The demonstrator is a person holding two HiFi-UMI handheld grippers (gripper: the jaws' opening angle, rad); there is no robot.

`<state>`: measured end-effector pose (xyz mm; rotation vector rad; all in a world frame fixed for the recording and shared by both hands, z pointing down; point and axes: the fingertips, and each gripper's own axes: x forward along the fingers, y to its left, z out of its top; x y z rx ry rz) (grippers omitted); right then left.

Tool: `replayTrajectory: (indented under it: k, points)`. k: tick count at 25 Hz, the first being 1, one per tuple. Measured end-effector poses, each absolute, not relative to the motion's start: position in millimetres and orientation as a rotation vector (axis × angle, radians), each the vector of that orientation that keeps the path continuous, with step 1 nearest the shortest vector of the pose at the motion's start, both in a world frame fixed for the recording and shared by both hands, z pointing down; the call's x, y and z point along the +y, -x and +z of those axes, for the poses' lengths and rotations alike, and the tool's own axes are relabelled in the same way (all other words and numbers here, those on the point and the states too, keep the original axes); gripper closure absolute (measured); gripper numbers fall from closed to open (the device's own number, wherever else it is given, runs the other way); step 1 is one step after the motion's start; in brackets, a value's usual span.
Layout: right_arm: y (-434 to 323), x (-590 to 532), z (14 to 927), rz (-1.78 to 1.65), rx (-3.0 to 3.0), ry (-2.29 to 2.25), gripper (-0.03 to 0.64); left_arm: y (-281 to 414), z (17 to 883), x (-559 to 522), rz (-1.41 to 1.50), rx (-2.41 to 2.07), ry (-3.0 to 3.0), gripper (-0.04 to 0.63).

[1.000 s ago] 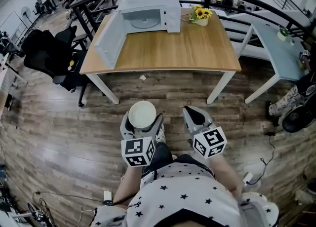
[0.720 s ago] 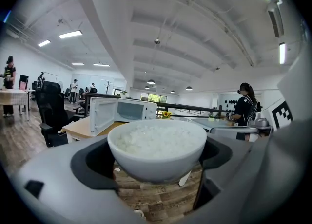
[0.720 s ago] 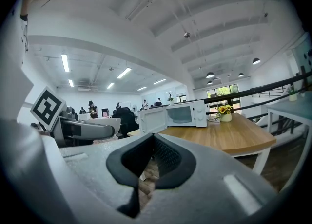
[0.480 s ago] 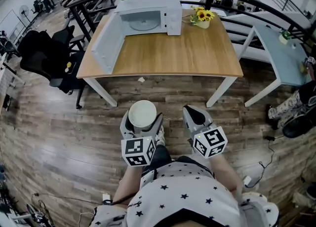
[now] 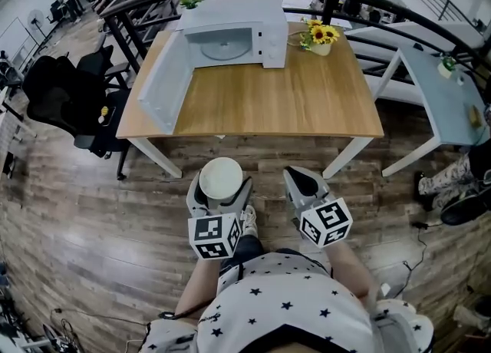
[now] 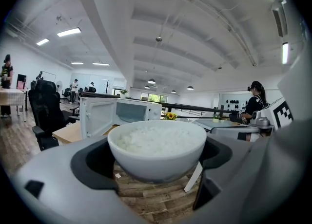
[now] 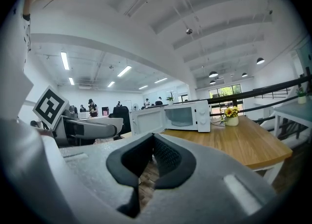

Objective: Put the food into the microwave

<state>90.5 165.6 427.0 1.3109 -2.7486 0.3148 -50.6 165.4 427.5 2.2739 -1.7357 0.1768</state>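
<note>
Left gripper [image 5: 221, 189]: jaws closed around a white bowl of rice [image 5: 221, 176], one jaw on each side of the bowl wall. The bowl is upright with its mouth up; it is round, so it has no long axis. It is held over the wood floor, short of the wooden table [image 5: 307, 90].

Right gripper [image 5: 305, 183]: jaws closed, pads meeting at the tips with nothing between them.

Microwave [image 5: 230, 33] is at the table's far edge, cavity facing the person. Its door [image 5: 163, 77] is swung open to the left. A pot of sunflowers [image 5: 320, 37] stands just right of it.

glossy white bowl [image 5: 221, 178]; smooth white microwave [image 5: 270, 28]; matt wood tabletop [image 5: 299, 90]; wood-plank floor [image 5: 92, 213].
</note>
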Motion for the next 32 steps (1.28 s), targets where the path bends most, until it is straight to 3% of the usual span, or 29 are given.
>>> replayTrajectory:
  k: [32]
  points:
    - [-25.2,-58.4,414.2,0.291,-2.709,-1.361,0.611,109.4,421.2,-67.0,0.196,-1.672,-2.331,0.104]
